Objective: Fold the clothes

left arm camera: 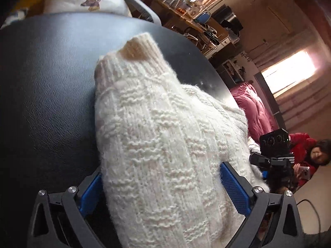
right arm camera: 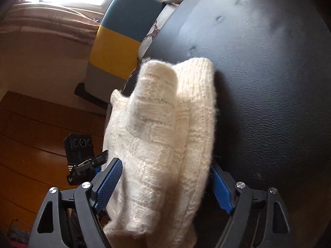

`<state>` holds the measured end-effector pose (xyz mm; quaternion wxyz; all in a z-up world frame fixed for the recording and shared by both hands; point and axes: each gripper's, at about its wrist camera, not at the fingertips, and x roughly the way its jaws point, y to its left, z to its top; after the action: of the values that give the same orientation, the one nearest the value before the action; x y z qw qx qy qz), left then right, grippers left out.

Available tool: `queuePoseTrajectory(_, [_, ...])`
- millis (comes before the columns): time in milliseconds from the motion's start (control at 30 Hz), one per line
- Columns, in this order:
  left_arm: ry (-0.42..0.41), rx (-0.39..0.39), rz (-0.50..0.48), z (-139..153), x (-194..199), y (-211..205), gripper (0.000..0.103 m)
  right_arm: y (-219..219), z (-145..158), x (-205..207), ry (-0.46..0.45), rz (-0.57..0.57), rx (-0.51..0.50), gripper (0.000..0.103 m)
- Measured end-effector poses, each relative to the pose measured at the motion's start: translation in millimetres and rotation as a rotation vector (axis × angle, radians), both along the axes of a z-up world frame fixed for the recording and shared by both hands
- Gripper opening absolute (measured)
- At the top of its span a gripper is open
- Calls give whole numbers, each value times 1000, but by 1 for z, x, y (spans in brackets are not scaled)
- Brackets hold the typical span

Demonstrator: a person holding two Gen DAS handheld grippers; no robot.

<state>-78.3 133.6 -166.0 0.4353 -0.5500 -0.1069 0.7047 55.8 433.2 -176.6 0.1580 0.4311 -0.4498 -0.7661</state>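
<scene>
Black, bumpy leather covers the big round counter (left arm camera: 47, 86), and my white woolly sweater (left arm camera: 157, 144) lies bunched on its edge. It looks thick, soft and floppy, light but puffy, so I think it will sag and slide if I pinch only a bit. My left tongs (left arm camera: 163, 188) sit wide around a fat fold. My right tongs (right arm camera: 165, 181) are wide around another fold. I would grab the ribbed cuff (left arm camera: 140, 47), where the knit is tight.
</scene>
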Motion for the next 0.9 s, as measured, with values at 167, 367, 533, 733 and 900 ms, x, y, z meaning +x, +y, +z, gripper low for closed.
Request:
queuePoseTrajectory(167, [55, 20, -38, 5, 15, 5, 69, -10, 3, -4, -44, -6, 72, 52])
queuePoseTrajectory(367, [185, 40, -76, 37, 31, 20, 51, -18, 41, 10, 49, -36, 230, 34])
queuePoseTrajectory(533, [234, 119, -174, 76, 23, 73, 51, 23, 82, 27, 129, -108, 301, 34])
queuePoseTrajectory(733, [333, 158, -306, 124, 10, 171, 51, 105, 121, 37, 157, -258, 396, 34])
queuePoseTrajectory(900, [328, 15, -379, 90, -18, 258, 52, 168, 86, 22, 33, -338, 448, 34])
